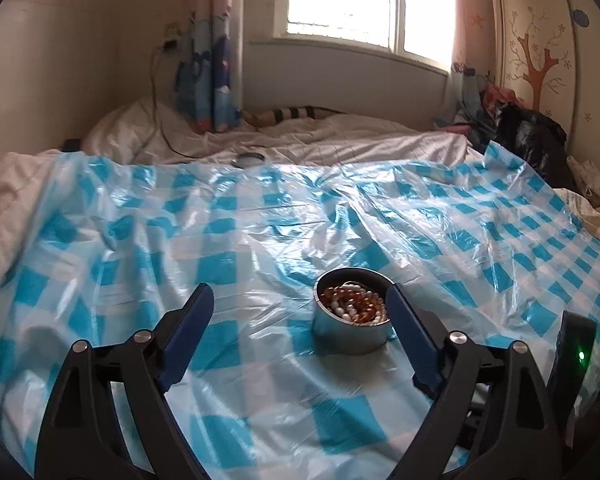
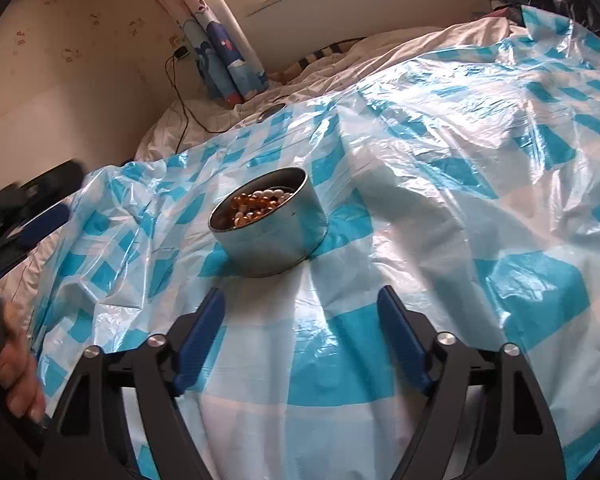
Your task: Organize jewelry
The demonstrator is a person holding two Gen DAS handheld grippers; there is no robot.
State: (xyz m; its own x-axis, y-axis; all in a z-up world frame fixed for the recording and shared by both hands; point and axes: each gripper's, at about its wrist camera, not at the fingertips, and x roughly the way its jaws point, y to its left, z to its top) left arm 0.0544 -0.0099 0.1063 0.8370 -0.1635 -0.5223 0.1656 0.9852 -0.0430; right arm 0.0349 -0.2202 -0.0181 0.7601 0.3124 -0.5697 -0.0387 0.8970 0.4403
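Note:
A round metal tin (image 1: 350,334) stands on a blue-and-white checked plastic sheet (image 1: 220,240) over a bed. It holds amber and white pearl bead jewelry (image 1: 356,306). My left gripper (image 1: 300,292) is open and empty, with the tin just inside its right finger. In the right wrist view the tin (image 2: 272,236) with the beads (image 2: 256,204) stands just beyond my right gripper (image 2: 300,294), which is open and empty. The left gripper shows blurred at the left edge of that view (image 2: 32,216).
A round lid-like object (image 1: 250,159) lies at the sheet's far edge. A cable (image 1: 160,120) hangs from a wall socket onto the white bedding. A curtain (image 1: 212,72) hangs by the window. Dark clothes (image 1: 528,140) pile at the right.

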